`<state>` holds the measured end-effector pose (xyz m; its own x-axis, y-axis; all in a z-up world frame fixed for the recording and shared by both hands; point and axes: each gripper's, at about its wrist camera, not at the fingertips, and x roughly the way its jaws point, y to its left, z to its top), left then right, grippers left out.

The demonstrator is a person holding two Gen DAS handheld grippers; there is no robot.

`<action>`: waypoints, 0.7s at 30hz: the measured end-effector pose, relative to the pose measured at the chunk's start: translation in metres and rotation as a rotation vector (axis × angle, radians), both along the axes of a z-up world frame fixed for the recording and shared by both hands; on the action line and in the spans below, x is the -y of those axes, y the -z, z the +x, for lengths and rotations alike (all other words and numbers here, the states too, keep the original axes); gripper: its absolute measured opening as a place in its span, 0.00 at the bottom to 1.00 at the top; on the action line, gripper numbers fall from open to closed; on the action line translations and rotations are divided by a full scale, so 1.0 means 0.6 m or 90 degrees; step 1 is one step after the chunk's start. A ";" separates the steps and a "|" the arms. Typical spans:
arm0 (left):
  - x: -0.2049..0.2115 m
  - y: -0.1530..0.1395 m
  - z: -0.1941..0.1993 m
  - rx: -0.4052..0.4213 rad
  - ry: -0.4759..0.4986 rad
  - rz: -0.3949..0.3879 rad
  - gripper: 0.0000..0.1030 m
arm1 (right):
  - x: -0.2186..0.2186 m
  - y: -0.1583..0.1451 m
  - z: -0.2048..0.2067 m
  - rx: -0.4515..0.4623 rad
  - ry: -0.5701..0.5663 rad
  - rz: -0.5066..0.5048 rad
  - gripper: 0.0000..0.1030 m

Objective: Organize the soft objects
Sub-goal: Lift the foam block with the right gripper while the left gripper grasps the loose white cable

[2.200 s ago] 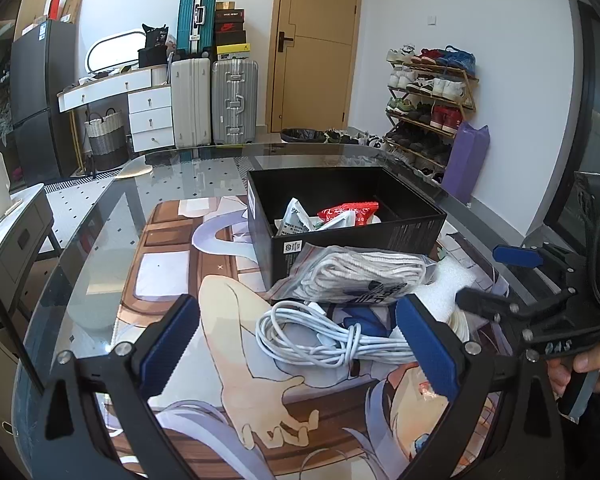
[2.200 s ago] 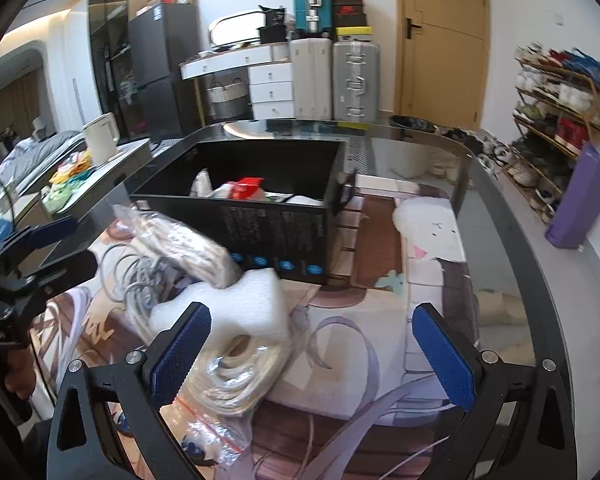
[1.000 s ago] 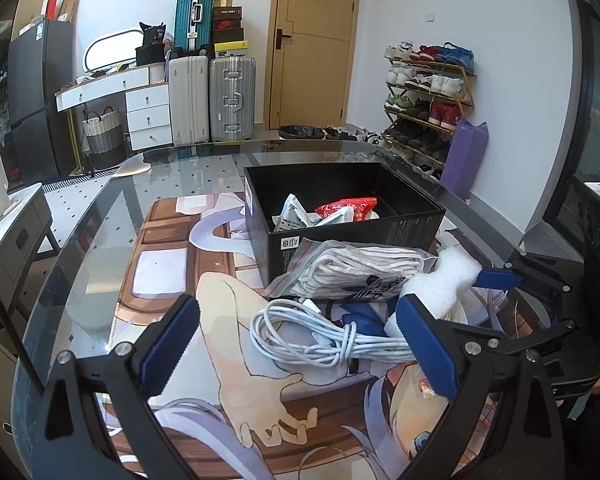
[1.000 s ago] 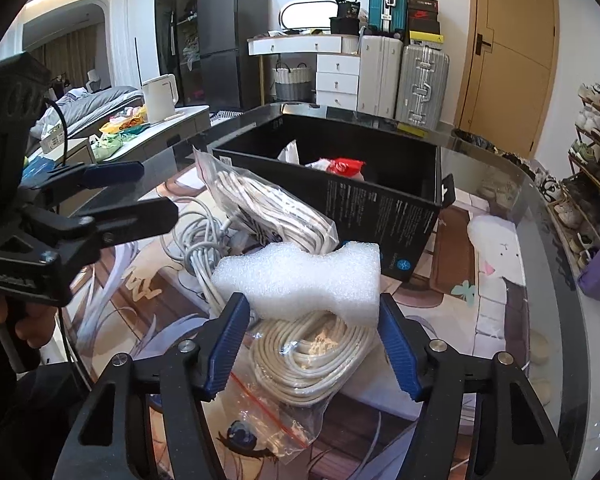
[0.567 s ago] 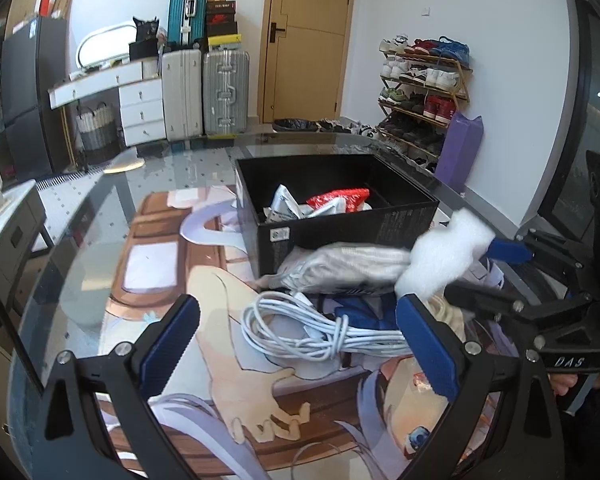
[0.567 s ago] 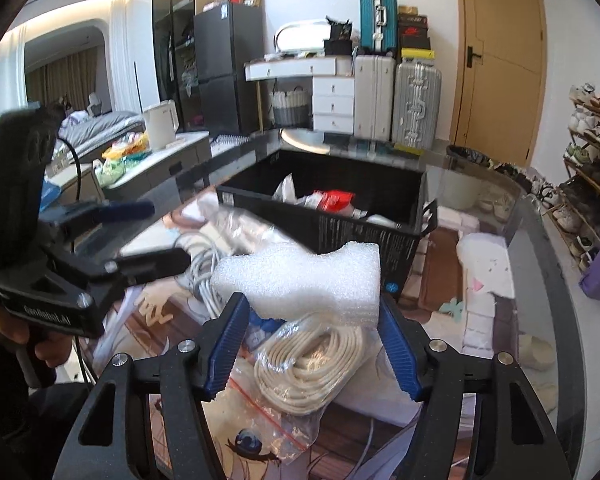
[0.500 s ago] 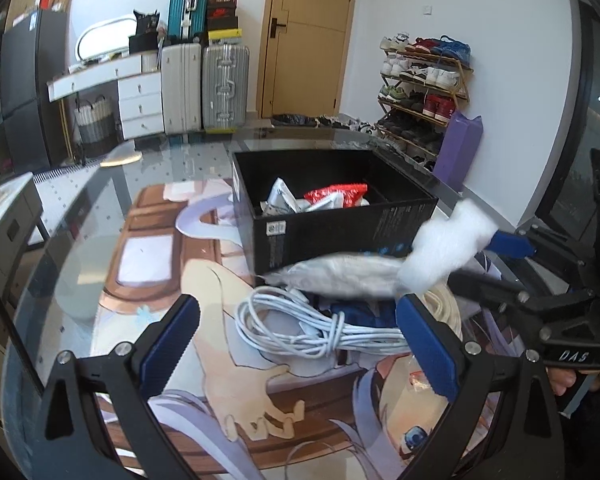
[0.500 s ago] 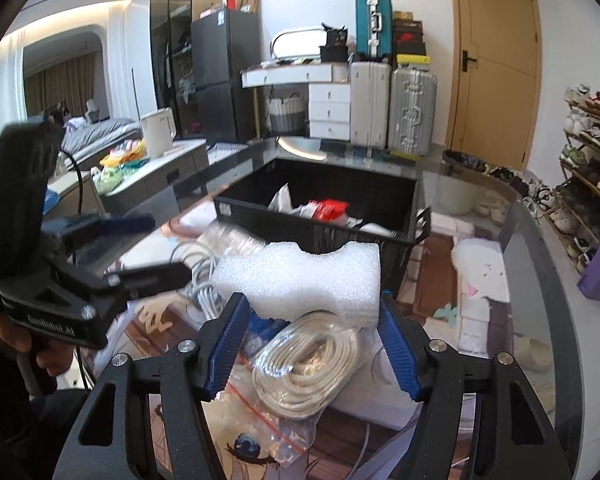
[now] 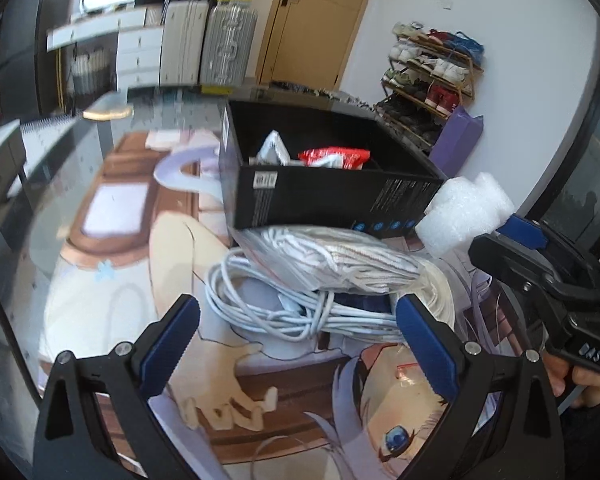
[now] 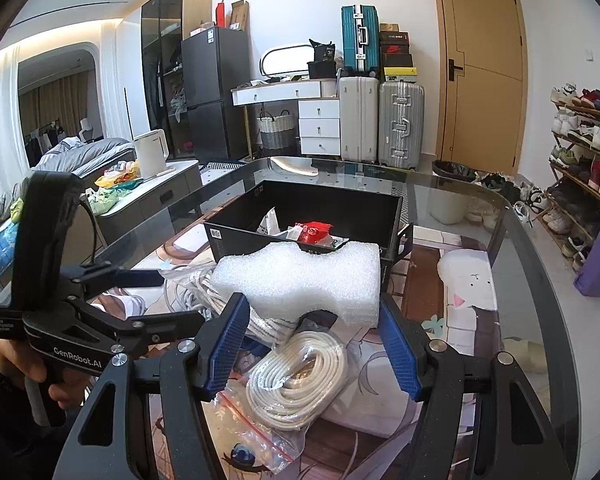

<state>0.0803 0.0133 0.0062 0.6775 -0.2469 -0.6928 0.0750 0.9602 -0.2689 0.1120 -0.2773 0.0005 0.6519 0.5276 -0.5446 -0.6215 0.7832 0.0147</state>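
Black plastic at far left: my left claw [image 9: 296,332], jaws apart and empty, hangs over a loose white cable [image 9: 276,312] on the glass table [image 10: 532,264]. Centre: a bagged rope [image 9: 340,258] and a bagged cord coil [image 10: 296,376] lie before the black box [image 10: 300,204], which already holds a few packets. Right: my right claw [image 10: 314,344] is clamped on the white foam block [image 10: 300,276], lifted just short of the box. Judged progress: early; foam, cable and both bags remain outside.
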 end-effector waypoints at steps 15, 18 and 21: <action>-0.011 -0.006 0.004 -0.016 -0.031 -0.037 0.98 | -0.007 0.003 -0.003 0.000 -0.007 0.000 0.64; 0.001 0.004 0.010 -0.024 -0.025 -0.027 0.98 | -0.009 0.003 -0.006 0.002 -0.009 -0.001 0.64; 0.009 0.013 0.012 -0.045 -0.025 0.000 0.98 | -0.008 0.002 -0.007 0.003 -0.009 0.000 0.64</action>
